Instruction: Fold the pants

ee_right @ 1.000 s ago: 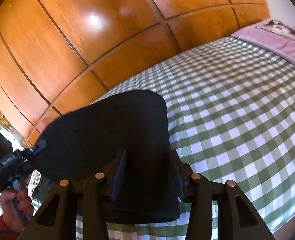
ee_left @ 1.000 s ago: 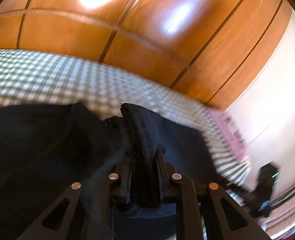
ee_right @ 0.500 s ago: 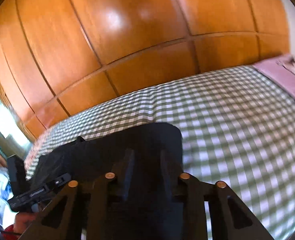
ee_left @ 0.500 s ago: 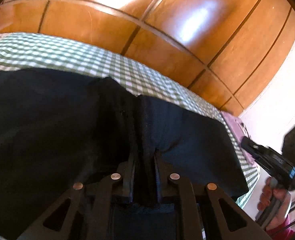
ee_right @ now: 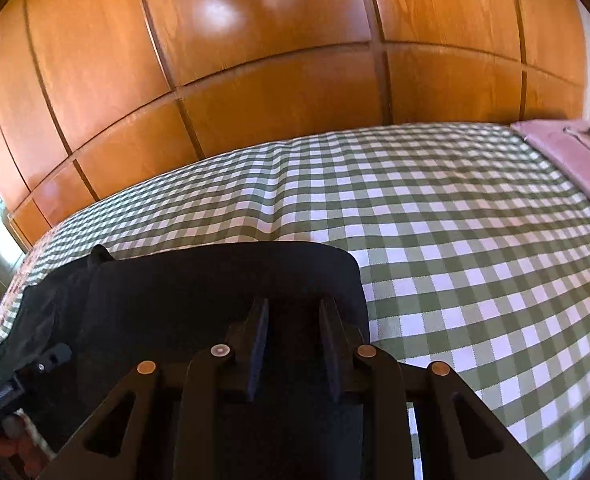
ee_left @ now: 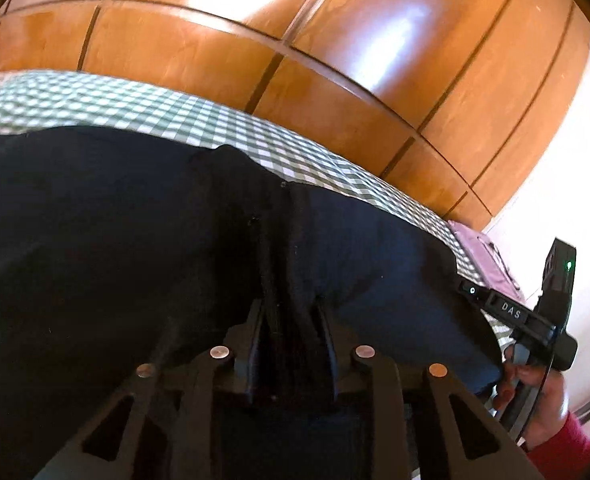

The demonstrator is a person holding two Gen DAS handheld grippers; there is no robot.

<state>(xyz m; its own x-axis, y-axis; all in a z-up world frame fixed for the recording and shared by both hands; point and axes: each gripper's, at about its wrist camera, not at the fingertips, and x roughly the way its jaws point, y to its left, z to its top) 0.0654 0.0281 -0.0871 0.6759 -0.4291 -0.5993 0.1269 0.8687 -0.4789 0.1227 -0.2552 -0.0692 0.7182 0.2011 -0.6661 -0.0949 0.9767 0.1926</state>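
Observation:
Dark navy pants (ee_left: 135,240) lie spread over a green-checked bed (ee_left: 95,100). My left gripper (ee_left: 291,304) is shut on a raised ridge of the fabric and its jaws are opening, with the cloth still between them. In the right wrist view the pants' folded end (ee_right: 215,280) lies flat with a rounded corner. My right gripper (ee_right: 293,304) sits over that end, shut on the cloth between its fingers. The right gripper's body (ee_left: 535,320) shows at the pants' right edge, held by a hand with a red sleeve. The left one (ee_right: 23,372) shows at the bottom left.
A glossy wooden wardrobe wall (ee_right: 255,40) runs behind the bed. A pink pillow (ee_right: 575,160) lies at the bed's right end. Bare checked sheet (ee_right: 475,260) stretches right of and beyond the pants. A white wall (ee_left: 575,200) stands at the right.
The pants have come down from a lifted bunch to lie flat on the bed. The right gripper's jaws narrowed on the cloth and it moved closer to the left one.

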